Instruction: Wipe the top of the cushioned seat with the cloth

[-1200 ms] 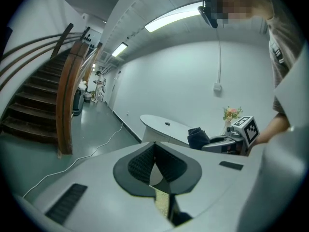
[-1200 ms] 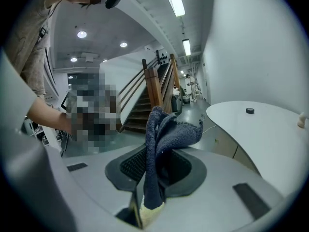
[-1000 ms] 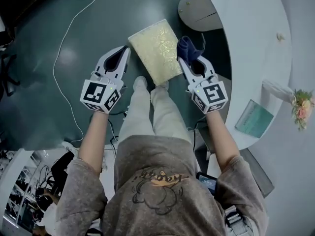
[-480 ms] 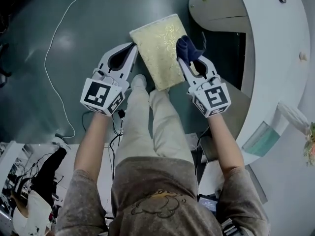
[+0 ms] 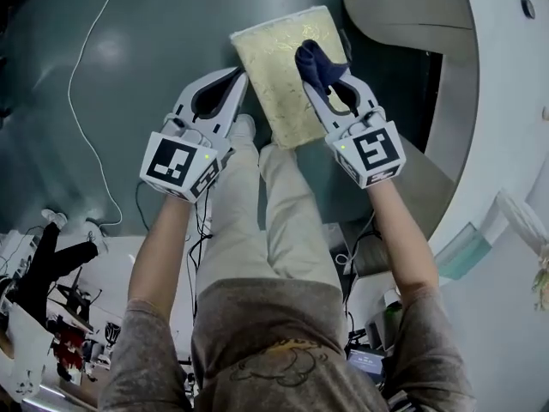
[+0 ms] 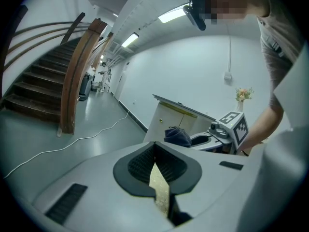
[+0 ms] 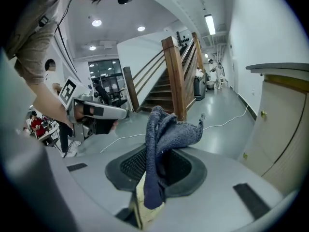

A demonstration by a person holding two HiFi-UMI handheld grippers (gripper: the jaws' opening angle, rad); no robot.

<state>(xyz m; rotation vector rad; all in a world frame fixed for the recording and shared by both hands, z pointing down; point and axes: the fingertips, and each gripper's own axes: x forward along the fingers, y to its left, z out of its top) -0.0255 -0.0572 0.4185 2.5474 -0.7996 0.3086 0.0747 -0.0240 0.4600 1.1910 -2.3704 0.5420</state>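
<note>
Straight ahead at twelve o'clock, just past my shoes (image 5: 244, 136), stands the cushioned seat (image 5: 268, 67), its pale yellow top facing up. My right gripper (image 5: 312, 84) is clamped on the cloth (image 5: 316, 60), a dark blue bunch that sticks out beyond the tips over the seat's three o'clock side. Whether it presses on the fabric yet I cannot tell. My left gripper (image 5: 233, 84) has its jaws drawn together on nothing and hovers at the seat's nine o'clock edge.

To wipe well, I judge I should lower the cloth flat onto the top, so the bunch spreads and the hard tips do not scrape. Long overlapping strokes from the twelve o'clock end toward six should then reach the corners. The left gripper could steady the seat's edge if it slides on the smooth floor (image 5: 129, 33).

At two o'clock rises the curved white tabletop (image 5: 497, 75) with its cabinet (image 5: 403, 11), near the seat's far corner, so strokes that way need care. A white cable (image 5: 81, 93) trails over the floor at ten o'clock, well apart.
</note>
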